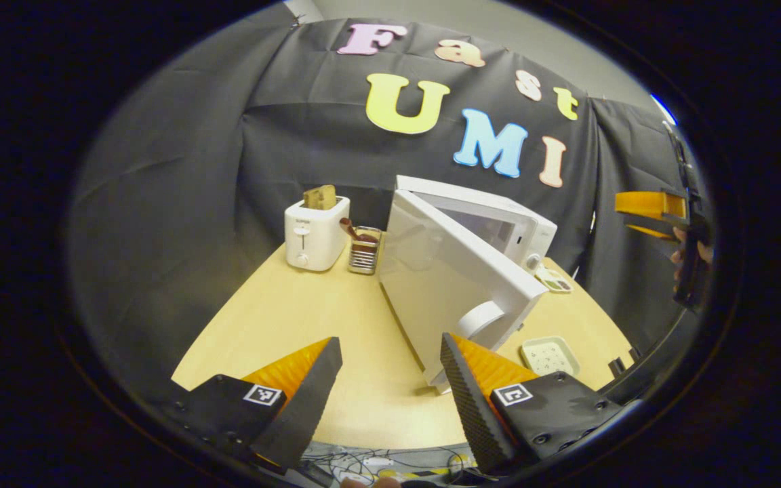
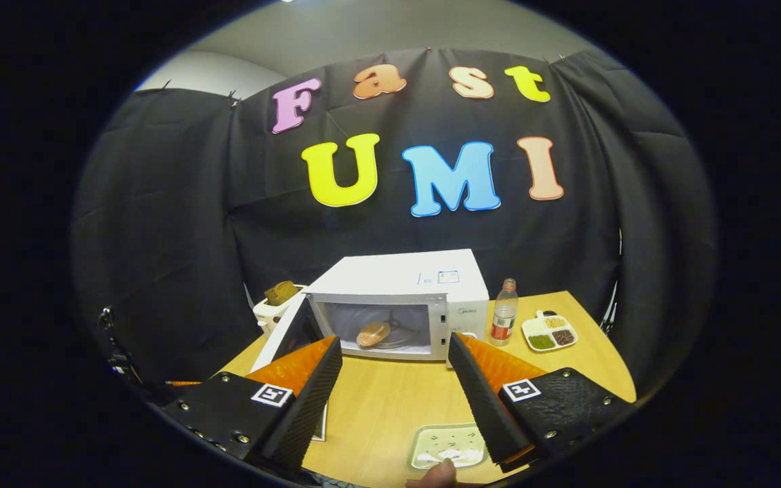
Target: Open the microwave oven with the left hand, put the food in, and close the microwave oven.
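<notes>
White plastic and pale wood take up most of what we see: the microwave oven (image 2: 397,305) stands at the back of the wooden table (image 2: 384,407) with its door (image 2: 289,335) swung out to its left side. Inside, on the turntable, lies the food (image 2: 373,333) — a round, brownish piece, too small for us to tell what kind. In the left gripper view the door (image 1: 445,285) stands between us and the cavity, so we see its outer white face and its handle (image 1: 480,320), and the inside is hidden.

Other containers: a white toaster (image 1: 314,234) holds a slice of bread (image 1: 321,197) standing up in its slot; just beside it a small metal holder (image 1: 364,252) has brown utensils sticking out, which we cannot make out more closely. Right of the oven stands a clear bottle (image 2: 504,313) with a red label, and next to it a divided dish (image 2: 548,332) with green, dark and pale contents in separate compartments. Near the front edge sits a pale tray (image 2: 448,447), partly cut off by the view's lower edge; a fingertip shows just below it.

Our left gripper (image 1: 390,379) hangs over the front of the table, fingers wide apart and holding nothing, its right finger close to the door's handle but whether it touches we cannot tell. Our right gripper (image 2: 394,390) is likewise spread wide and empty, facing the open oven. It also appears at the far right of the left gripper view (image 1: 655,210), held by a hand and partly cut off.
</notes>
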